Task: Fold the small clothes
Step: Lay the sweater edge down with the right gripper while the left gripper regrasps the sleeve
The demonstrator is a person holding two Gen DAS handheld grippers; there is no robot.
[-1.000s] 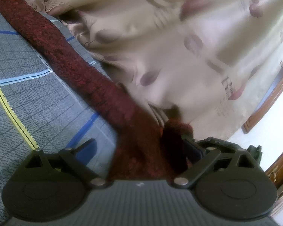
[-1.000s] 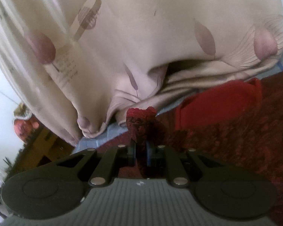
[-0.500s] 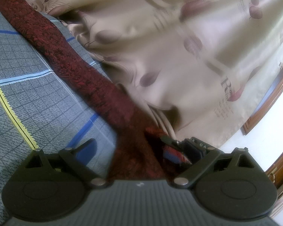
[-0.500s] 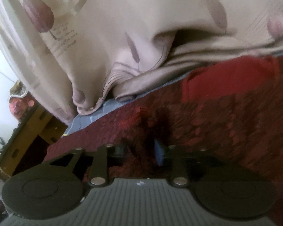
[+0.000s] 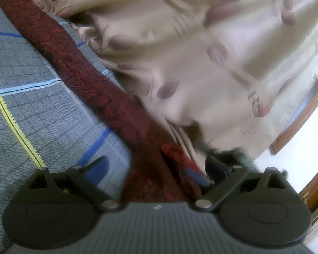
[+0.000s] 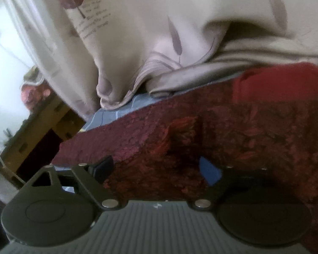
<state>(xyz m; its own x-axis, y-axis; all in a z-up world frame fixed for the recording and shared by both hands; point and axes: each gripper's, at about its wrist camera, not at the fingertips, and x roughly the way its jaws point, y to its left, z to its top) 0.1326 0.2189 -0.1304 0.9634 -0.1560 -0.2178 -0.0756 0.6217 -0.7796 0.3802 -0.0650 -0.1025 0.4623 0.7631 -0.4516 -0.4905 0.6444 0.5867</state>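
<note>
A dark red fuzzy garment (image 5: 91, 78) lies as a long band across the grey checked bedsheet (image 5: 31, 105), running from the upper left down between my left gripper's fingers. The left gripper (image 5: 156, 169) stands wide open over it, with a small fold of the cloth lying loose beside its right finger (image 5: 218, 167). In the right wrist view the same garment (image 6: 254, 131) spreads flat, with a brighter red part (image 6: 282, 82) at the far right. My right gripper (image 6: 156, 169) is opening wide; a low ridge of cloth lies between its fingers, free of the pads.
A beige curtain with leaf prints (image 5: 201, 63) hangs onto the bed's far edge, close behind the garment, also seen as curtain folds (image 6: 159, 21). Wooden furniture (image 6: 38, 131) stands beyond the bed's left edge. A wooden frame (image 5: 303, 114) runs at the right.
The right gripper let go of the pinched tuft of red cloth, spread its jaws and sank closer over the garment. By the left gripper's right finger, the raised fold dropped flat.
</note>
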